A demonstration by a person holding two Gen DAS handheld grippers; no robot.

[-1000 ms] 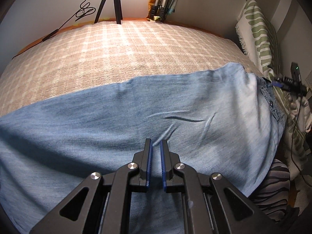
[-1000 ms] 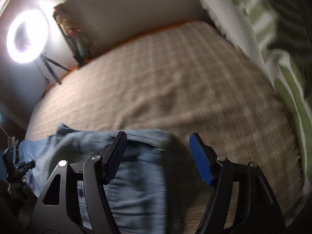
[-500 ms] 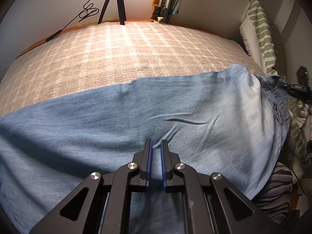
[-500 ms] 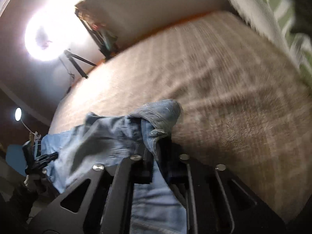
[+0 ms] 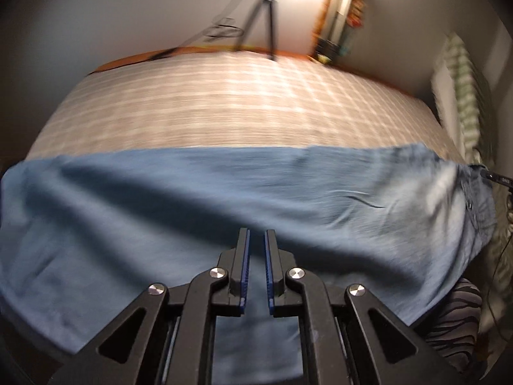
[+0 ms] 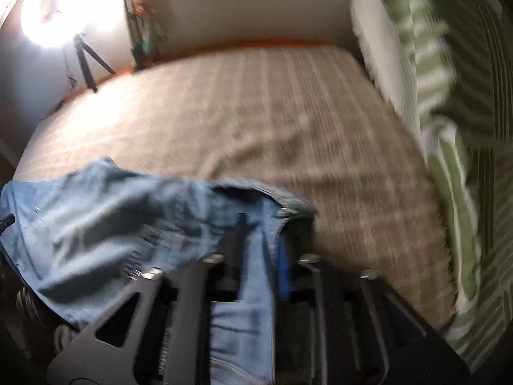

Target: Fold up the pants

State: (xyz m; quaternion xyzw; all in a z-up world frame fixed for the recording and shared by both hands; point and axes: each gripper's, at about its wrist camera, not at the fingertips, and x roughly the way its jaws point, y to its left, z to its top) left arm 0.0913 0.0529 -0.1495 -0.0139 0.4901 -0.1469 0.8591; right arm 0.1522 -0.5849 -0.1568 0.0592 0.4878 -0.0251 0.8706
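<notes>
A bed covered by a beige checked blanket point(image 5: 224, 109) fills both views. Along its near edge lie light blue denim pants point(image 5: 224, 199), their long axis running left to right, waistband end toward the right. The right gripper point(image 6: 261, 240) is at that waistband end, its fingers closed on a fold of denim that rises between them. The left gripper point(image 5: 256, 247) sits over the middle of the leg, its fingers almost together with denim under them; whether they pinch cloth cannot be told. The right hand looks better placed to carry the waistband leftward along the pants.
</notes>
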